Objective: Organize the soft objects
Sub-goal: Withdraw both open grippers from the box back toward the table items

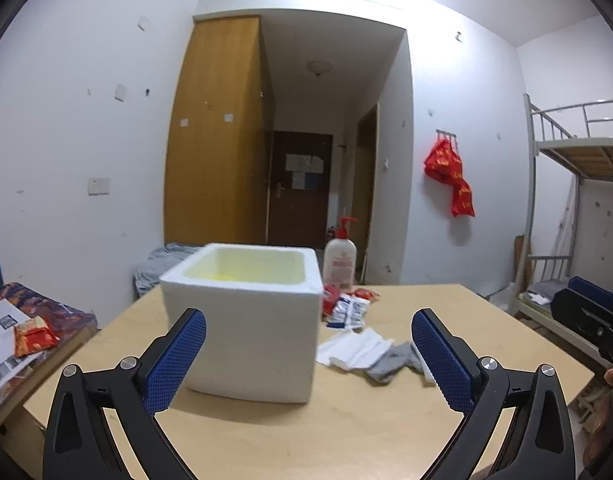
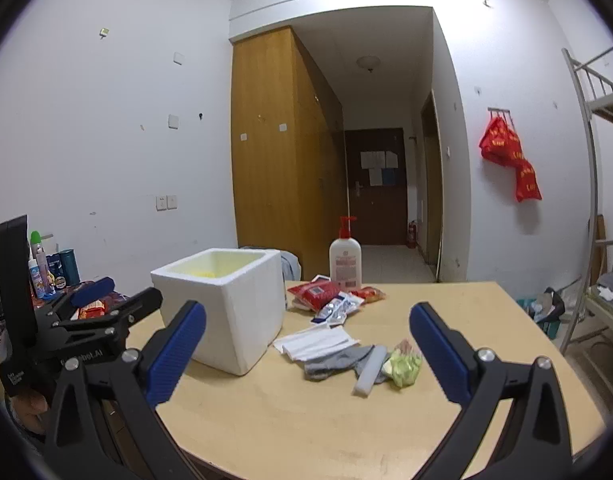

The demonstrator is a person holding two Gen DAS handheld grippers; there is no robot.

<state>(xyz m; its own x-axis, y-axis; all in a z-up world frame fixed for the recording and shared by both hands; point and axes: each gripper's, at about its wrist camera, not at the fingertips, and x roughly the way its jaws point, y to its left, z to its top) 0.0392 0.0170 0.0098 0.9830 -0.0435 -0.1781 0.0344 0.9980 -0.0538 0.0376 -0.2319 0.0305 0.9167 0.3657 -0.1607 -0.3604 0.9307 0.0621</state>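
Observation:
A white foam box point(image 1: 250, 316) point(image 2: 226, 304) stands open-topped on the wooden table point(image 1: 346, 432) point(image 2: 306, 420), with something yellow low inside. Right of it lie white folded cloths point(image 1: 354, 348) point(image 2: 314, 342), a grey sock point(image 1: 390, 364) point(image 2: 338, 360), a white foam strip point(image 2: 370, 370) and a yellow-green soft bundle point(image 2: 404, 366). My left gripper point(image 1: 308, 360) is open in front of the box, holding nothing. My right gripper point(image 2: 306, 360) is open too, empty, above the near table with the pile between its fingers in view. The left gripper point(image 2: 86, 316) shows at the left of the right wrist view.
A lotion pump bottle point(image 1: 340, 256) point(image 2: 345, 258) stands at the table's far edge, with red snack packets point(image 2: 316, 292) and a blue-white pouch point(image 1: 350, 310) point(image 2: 336, 308) beside it. A side table with papers point(image 1: 10, 332) lies left. A bunk bed point(image 1: 578, 184) is right.

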